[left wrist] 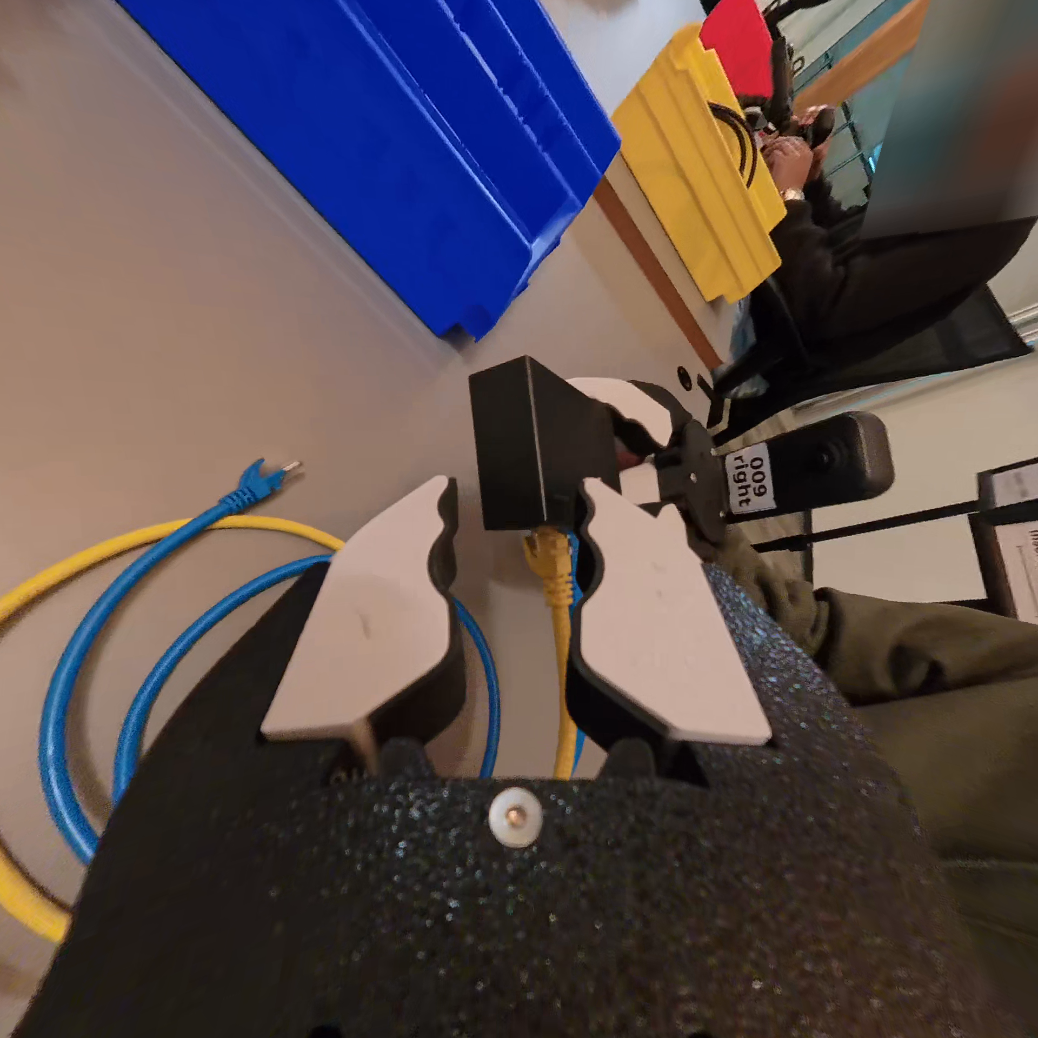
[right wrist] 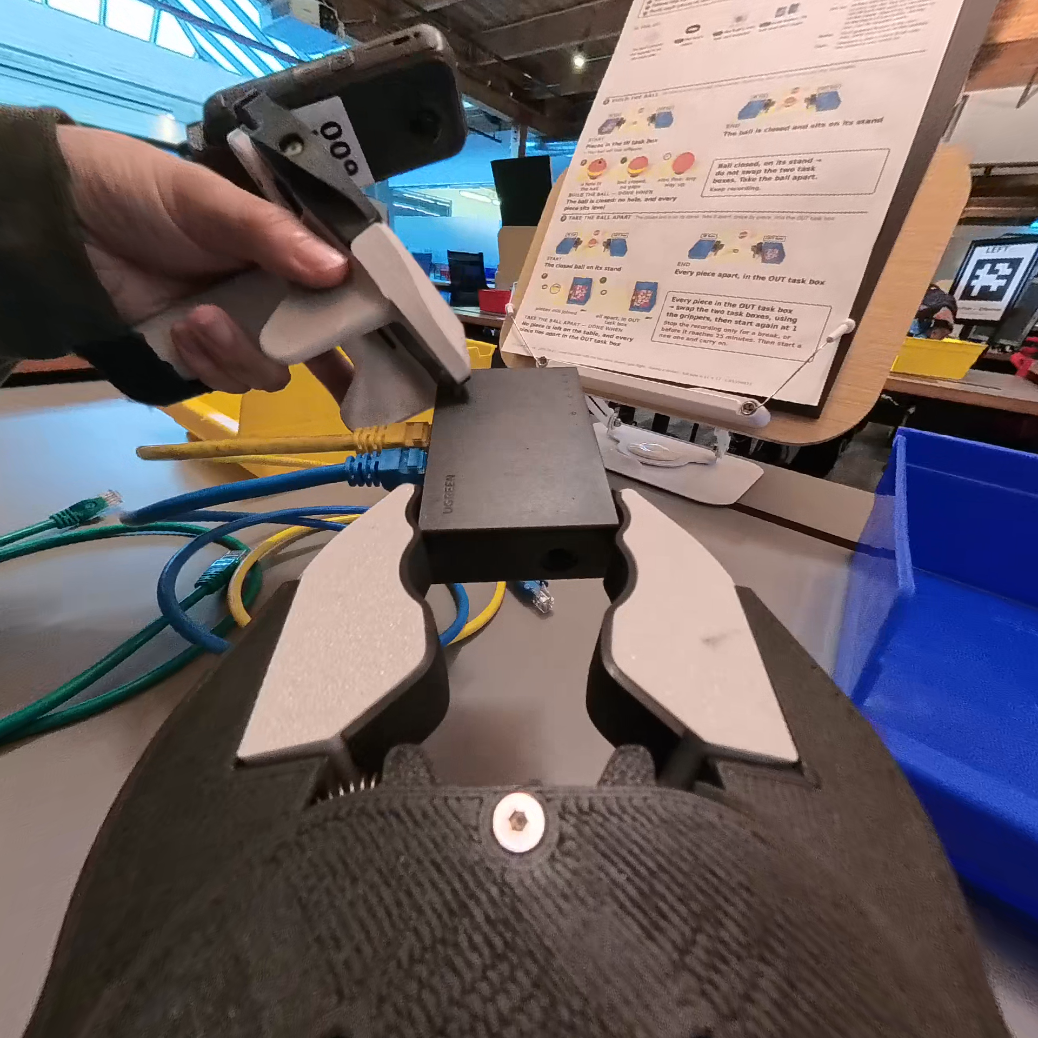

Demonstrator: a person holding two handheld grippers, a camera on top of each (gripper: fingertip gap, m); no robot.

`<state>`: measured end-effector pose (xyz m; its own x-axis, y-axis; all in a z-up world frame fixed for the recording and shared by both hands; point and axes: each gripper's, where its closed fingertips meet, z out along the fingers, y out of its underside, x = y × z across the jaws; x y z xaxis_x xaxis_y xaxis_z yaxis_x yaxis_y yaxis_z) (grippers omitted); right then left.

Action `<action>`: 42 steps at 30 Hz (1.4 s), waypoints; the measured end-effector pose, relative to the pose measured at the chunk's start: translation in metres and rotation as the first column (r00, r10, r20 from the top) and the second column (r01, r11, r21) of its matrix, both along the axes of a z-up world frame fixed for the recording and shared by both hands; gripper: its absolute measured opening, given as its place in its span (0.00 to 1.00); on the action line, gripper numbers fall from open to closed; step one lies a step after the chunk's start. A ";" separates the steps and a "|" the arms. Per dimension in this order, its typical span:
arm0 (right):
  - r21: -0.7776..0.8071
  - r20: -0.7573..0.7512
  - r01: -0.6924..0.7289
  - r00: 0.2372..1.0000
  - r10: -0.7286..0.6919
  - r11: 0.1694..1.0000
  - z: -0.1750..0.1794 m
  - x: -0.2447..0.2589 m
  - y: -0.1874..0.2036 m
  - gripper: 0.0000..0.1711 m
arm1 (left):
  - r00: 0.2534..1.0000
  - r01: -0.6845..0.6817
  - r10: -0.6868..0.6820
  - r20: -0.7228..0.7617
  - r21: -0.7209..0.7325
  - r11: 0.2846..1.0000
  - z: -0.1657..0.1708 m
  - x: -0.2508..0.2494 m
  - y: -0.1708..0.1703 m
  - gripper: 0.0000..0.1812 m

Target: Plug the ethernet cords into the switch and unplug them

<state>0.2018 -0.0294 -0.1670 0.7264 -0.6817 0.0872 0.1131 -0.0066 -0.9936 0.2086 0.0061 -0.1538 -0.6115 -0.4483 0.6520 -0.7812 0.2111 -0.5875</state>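
Observation:
The black switch [right wrist: 517,466] is clamped at its near end between the fingers of my right gripper [right wrist: 518,522] and held a little above the table. A yellow cord's plug [right wrist: 393,435] and a blue cord's plug [right wrist: 387,466] sit in ports on its left side. My left gripper [left wrist: 515,494] is open, its fingers on either side of the yellow plug [left wrist: 547,553] at the switch [left wrist: 533,444]. In the right wrist view the left gripper [right wrist: 444,393] touches the switch's top edge. The right gripper [left wrist: 646,438] shows behind the switch.
Loose blue [left wrist: 84,674], yellow and green cords [right wrist: 84,663] coil on the table, with free plugs [left wrist: 264,477] [right wrist: 84,508]. A blue bin [right wrist: 955,618] stands right, a yellow bin [left wrist: 696,168] beyond. An instruction sheet on a stand [right wrist: 730,196] is behind the switch.

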 end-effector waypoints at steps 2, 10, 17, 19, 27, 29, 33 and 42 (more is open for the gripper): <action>0.011 -0.003 0.005 1.000 -0.005 1.000 0.001 0.001 -0.002 0.37 | 1.000 -0.006 0.006 0.011 -0.024 1.000 0.003 0.000 0.001 0.22; 0.085 -0.054 0.093 0.995 -0.088 0.992 0.003 0.012 -0.018 0.36 | 0.935 -0.153 0.125 0.333 0.062 0.986 0.045 -0.010 0.036 0.25; 0.138 -0.083 0.214 0.975 -0.204 0.967 0.005 0.024 -0.042 0.37 | 0.892 -0.401 0.238 0.385 0.428 0.810 -0.030 -0.082 0.113 0.23; 0.147 -0.087 0.220 0.974 -0.209 0.964 0.005 0.025 -0.044 0.36 | 0.912 -0.401 0.298 0.282 0.466 0.789 -0.067 -0.097 0.121 0.24; 0.076 -0.047 0.175 0.984 -0.172 0.982 0.003 0.020 -0.031 0.37 | 0.911 -0.406 0.382 0.154 0.491 0.771 -0.123 -0.089 0.105 0.25; 0.071 -0.042 0.184 0.982 -0.181 0.980 0.003 0.020 -0.031 0.36 | 0.923 -0.384 0.329 0.199 0.522 0.761 -0.125 -0.088 0.099 0.19; 0.119 -0.059 0.201 0.979 -0.195 0.972 0.005 0.022 -0.039 0.37 | 0.951 -0.121 -0.067 0.301 0.564 0.817 -0.123 -0.115 0.069 0.15; 0.138 -0.072 0.182 0.982 -0.173 0.974 0.006 0.022 -0.039 0.36 | 0.915 0.064 -0.291 0.279 0.611 0.789 -0.118 -0.167 0.072 0.18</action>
<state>0.2237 -0.0687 -0.1611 0.5935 -0.8026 -0.0601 0.0638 0.1214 -0.9906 0.0417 0.0782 -0.2720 -0.8480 -0.5286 0.0382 -0.4674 0.7118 -0.5243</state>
